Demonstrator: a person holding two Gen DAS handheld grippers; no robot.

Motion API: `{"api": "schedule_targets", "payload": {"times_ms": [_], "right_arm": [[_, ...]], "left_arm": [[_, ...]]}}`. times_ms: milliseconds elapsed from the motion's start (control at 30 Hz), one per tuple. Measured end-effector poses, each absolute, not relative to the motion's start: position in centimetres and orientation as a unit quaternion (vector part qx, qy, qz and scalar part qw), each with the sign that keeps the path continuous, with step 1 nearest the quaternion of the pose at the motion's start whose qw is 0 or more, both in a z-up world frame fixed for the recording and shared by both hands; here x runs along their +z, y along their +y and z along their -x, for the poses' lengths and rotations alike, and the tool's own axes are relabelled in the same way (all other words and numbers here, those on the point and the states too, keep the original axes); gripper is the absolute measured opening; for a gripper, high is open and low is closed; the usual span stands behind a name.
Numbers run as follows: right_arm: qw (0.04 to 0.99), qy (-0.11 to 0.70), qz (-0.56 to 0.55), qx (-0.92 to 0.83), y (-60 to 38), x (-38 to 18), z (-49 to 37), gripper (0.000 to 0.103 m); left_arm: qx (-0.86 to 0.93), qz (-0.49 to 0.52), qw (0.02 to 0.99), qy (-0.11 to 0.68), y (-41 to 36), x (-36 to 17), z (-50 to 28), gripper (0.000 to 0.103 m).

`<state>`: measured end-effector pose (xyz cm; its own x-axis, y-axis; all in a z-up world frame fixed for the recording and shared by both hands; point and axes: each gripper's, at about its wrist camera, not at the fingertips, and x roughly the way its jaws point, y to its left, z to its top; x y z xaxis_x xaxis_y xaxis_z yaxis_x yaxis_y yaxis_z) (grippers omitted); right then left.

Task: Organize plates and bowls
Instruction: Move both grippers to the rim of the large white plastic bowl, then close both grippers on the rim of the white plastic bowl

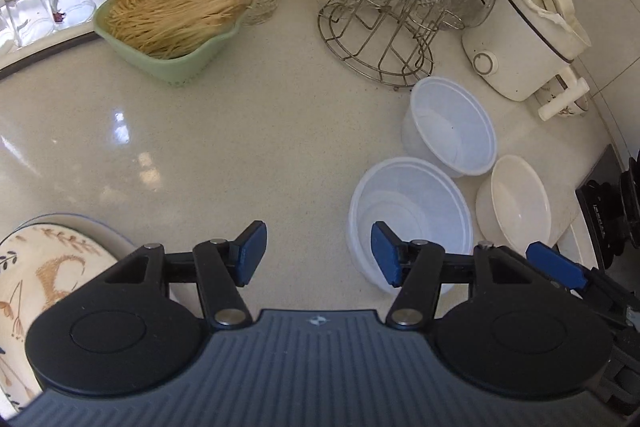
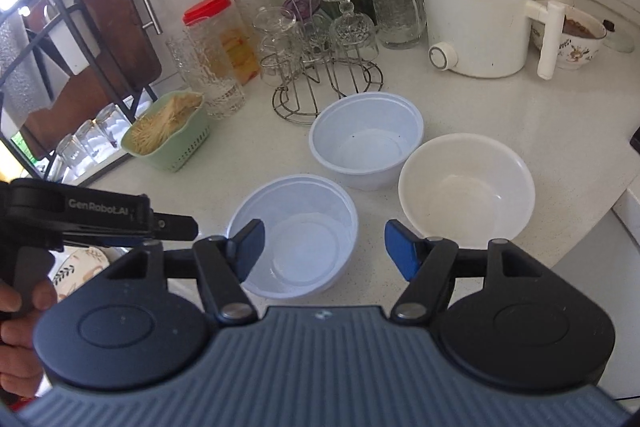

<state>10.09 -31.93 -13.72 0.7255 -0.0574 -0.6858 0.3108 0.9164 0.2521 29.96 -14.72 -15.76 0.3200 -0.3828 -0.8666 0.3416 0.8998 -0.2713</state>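
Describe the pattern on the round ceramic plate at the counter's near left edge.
Cream round ceramic plate with brown and dark leafy sprigs and a blue rim line; clearest in the left wrist view.

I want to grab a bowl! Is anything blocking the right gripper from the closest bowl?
No, nothing visible does. The right gripper is open and empty, and the closest bowl sits right in front of its fingers on the bare counter.

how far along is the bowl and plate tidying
Done: nothing visibly stacked. The three bowls, near, far and cream, sit apart on the counter. In hand: nothing; left gripper and right gripper are open and empty. Left: nesting the bowls, sorting the plate.
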Motion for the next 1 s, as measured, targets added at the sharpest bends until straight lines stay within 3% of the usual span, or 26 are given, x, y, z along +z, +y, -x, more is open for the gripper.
{"api": "schedule_targets", "payload": {"times_ms": [333,467,600,733,800,933,1000], "right_arm": [[0.916,0.351,-0.173,-0.094,-31.6,-14.8,-11.6,0.061],[0.908,0.365,-0.174,-0.110,-32.5,-15.9,-12.0,0.052],[0.906,0.369,-0.175,-0.115,-33.0,-16.8,-12.3,0.051],[0.902,0.373,-0.180,-0.125,-33.5,-17.7,-12.5,0.051],[0.901,0.379,-0.173,-0.120,-33.5,-18.0,-12.7,0.040],[0.897,0.385,-0.182,-0.117,-33.6,-18.4,-12.8,0.035],[0.890,0.393,-0.200,-0.114,-33.9,-18.7,-12.8,0.025]], "left_arm": [[-0.223,0.034,0.797,0.560,-15.8,-17.6,-29.7,0.062],[-0.233,0.038,0.793,0.562,-16.2,-17.8,-29.9,0.062],[-0.242,0.044,0.787,0.566,-16.7,-18.1,-30.3,0.061],[-0.242,0.033,0.783,0.572,-17.6,-18.6,-30.6,0.046],[-0.238,0.031,0.777,0.581,-17.9,-18.8,-30.7,0.038],[-0.236,0.030,0.773,0.588,-18.4,-19.0,-30.8,0.024],[-0.236,0.031,0.772,0.589,-18.5,-19.1,-30.7,0.023]]}}
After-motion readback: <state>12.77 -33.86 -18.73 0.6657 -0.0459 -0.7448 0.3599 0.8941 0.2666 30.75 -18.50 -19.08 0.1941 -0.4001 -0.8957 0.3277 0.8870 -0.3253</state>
